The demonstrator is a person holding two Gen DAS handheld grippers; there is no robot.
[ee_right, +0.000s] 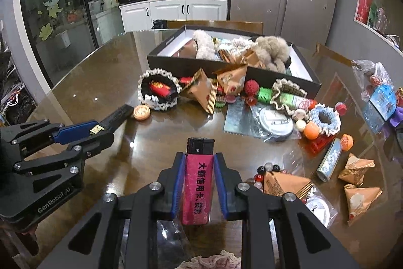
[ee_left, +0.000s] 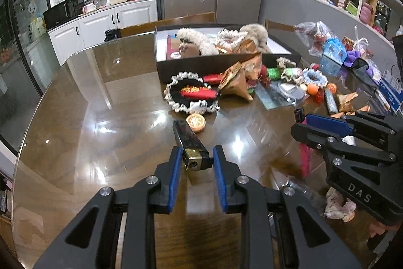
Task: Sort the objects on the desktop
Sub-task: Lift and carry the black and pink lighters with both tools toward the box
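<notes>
My left gripper (ee_left: 195, 158) sits around the gold-and-black head of a black lighter (ee_left: 190, 143) that points away over the table; the blue pads touch or nearly touch its sides. It also shows in the right wrist view (ee_right: 100, 129) with the black lighter (ee_right: 118, 115) sticking out past the fingers. My right gripper (ee_right: 197, 163) is shut on a pink lighter (ee_right: 197, 183) with black text and a black cap. In the left wrist view the right gripper (ee_left: 299, 121) hovers at the right over the table.
A black open box (ee_right: 282, 81) full of furry and wrapped items stands at the table's far middle. In front of it lie a lace-edged pouch (ee_left: 191, 96), an orange round tin (ee_left: 195, 121), paper pyramids (ee_right: 289, 183), beads, tubes and plastic bags (ee_left: 314, 37).
</notes>
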